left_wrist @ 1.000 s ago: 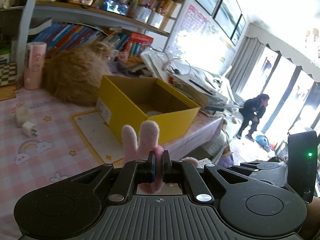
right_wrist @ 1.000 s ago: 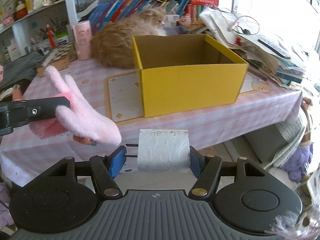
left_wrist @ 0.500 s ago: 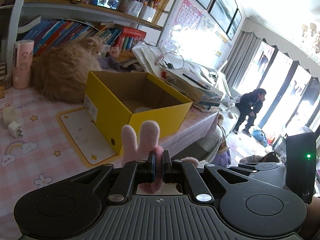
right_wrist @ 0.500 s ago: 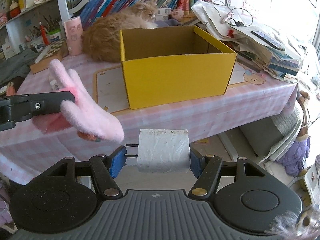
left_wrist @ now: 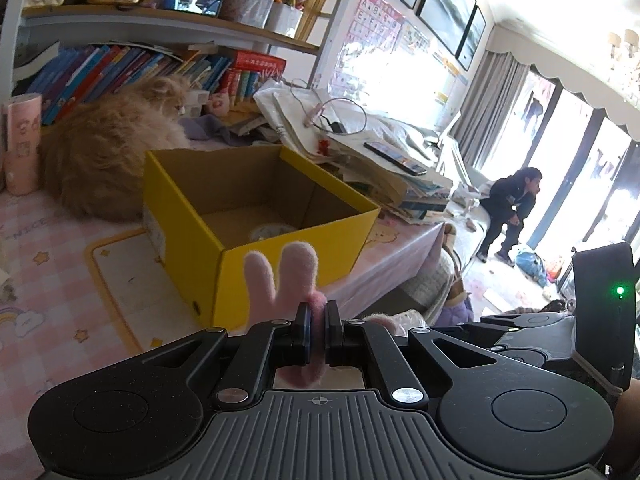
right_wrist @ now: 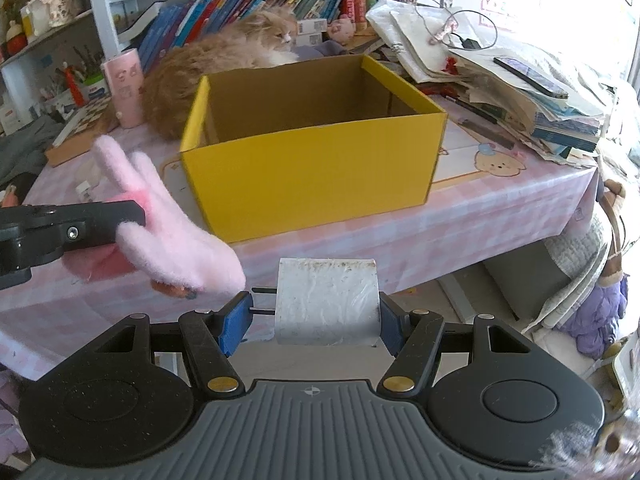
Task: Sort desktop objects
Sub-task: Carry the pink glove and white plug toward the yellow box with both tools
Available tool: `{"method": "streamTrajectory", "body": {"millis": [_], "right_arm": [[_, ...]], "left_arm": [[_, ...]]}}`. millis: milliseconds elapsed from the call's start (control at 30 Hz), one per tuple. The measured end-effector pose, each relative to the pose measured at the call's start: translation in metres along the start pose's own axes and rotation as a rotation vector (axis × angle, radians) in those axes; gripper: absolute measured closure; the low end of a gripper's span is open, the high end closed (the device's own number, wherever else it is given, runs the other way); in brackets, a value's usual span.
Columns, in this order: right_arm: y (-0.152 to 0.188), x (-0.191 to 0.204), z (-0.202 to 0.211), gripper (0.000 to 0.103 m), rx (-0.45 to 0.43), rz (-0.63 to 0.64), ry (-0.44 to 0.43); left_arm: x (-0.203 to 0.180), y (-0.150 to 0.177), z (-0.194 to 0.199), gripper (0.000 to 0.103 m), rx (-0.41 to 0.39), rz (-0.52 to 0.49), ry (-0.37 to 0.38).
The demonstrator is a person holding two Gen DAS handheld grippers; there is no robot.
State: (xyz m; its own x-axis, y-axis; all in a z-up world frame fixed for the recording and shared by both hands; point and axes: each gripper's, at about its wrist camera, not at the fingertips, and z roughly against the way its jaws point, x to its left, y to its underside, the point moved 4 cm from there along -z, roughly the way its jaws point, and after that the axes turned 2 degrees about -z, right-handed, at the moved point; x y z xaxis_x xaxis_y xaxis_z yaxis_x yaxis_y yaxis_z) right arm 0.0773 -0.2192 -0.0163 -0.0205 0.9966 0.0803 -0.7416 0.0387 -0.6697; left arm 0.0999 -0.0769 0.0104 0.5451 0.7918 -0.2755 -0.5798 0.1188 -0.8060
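Observation:
My left gripper [left_wrist: 316, 330] is shut on a pink plush rabbit toy [left_wrist: 286, 276], held just off the near corner of the open yellow cardboard box [left_wrist: 256, 240]. In the right wrist view the toy [right_wrist: 172, 236] hangs from the left gripper's finger [right_wrist: 80, 228] at left, in front of the box [right_wrist: 312, 176]. My right gripper [right_wrist: 316, 318] is shut on a white plug adapter [right_wrist: 326, 304], its prongs pointing left, held below the table edge in front of the box. A round object [left_wrist: 272, 232] lies on the box floor.
A fluffy orange cat [right_wrist: 224, 64] lies behind the box. A pink cup [right_wrist: 124, 88] stands at left. A pile of papers with a phone [right_wrist: 528, 76] fills the right of the pink checked table [right_wrist: 500, 208]. Bookshelves stand behind.
Both grippers have moved closer to the yellow box, which now looks larger and more central. Both keep their hold on the pink toy and the adapter.

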Motion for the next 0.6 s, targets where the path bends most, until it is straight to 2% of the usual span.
{"method": "streamTrajectory", "body": {"millis": [333, 600], "right_arm": [[-0.024, -0.046, -0.011, 0.041, -0.019, -0.008, -0.001], [-0.044, -0.072, -0.027, 0.041, -0.026, 0.025, -0.037]], "left_arm": [[-0.027, -0.019, -0.036, 0.098, -0.02, -0.011, -0.006], [-0.038, -0.041, -0.056, 0.098, -0.069, 0.008, -0.037]]}}
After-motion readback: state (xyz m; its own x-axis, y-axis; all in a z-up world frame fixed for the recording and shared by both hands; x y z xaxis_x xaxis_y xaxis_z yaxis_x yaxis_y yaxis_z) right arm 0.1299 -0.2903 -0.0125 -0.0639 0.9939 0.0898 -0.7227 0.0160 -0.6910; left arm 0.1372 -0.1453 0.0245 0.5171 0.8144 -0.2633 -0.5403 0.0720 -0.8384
